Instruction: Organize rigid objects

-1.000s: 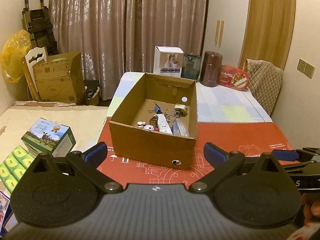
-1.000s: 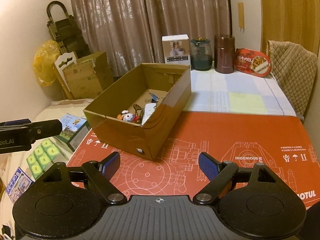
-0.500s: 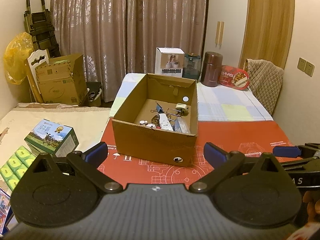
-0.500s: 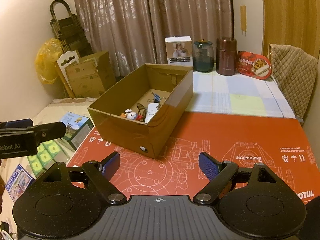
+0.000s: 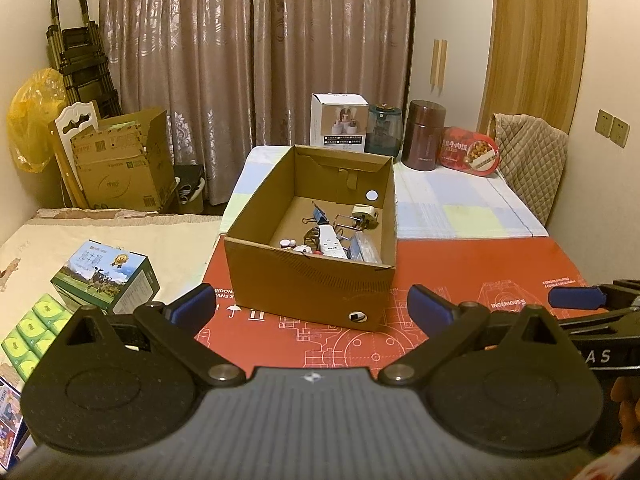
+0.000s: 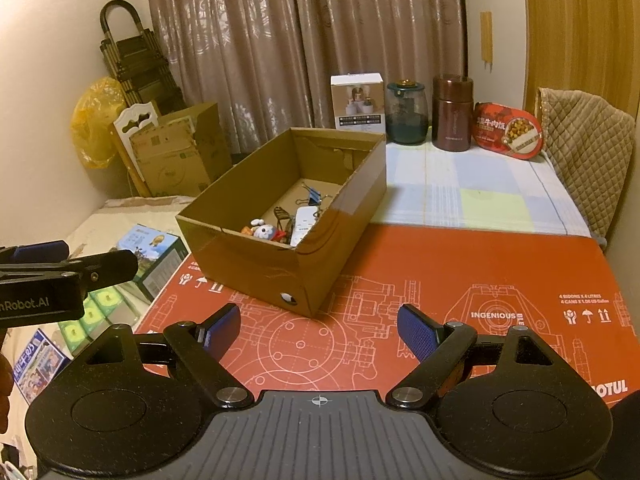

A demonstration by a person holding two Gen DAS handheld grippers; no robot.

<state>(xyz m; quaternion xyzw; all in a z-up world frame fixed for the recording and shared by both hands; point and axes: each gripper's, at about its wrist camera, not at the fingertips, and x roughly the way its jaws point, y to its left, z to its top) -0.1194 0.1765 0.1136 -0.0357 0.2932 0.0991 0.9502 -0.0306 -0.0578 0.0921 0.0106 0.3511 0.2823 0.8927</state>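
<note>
Hovering over the tabletop's (image 6: 480, 264) near edge, left tool (image 5: 311, 307) and right tool (image 6: 319, 331) both spread apart and empty, box (image 5: 308, 280) of small items near the left edge.

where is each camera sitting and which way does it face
Left wrist: on the left claw, looking forward and down at the cardboard box head-on; its own open fingers show, and the right claw's finger at the right edge.
Right wrist: on the right claw, seeing the box from its right; open fingers, left claw at the left edge.
Shared: box, red mat, curtain.
</note>
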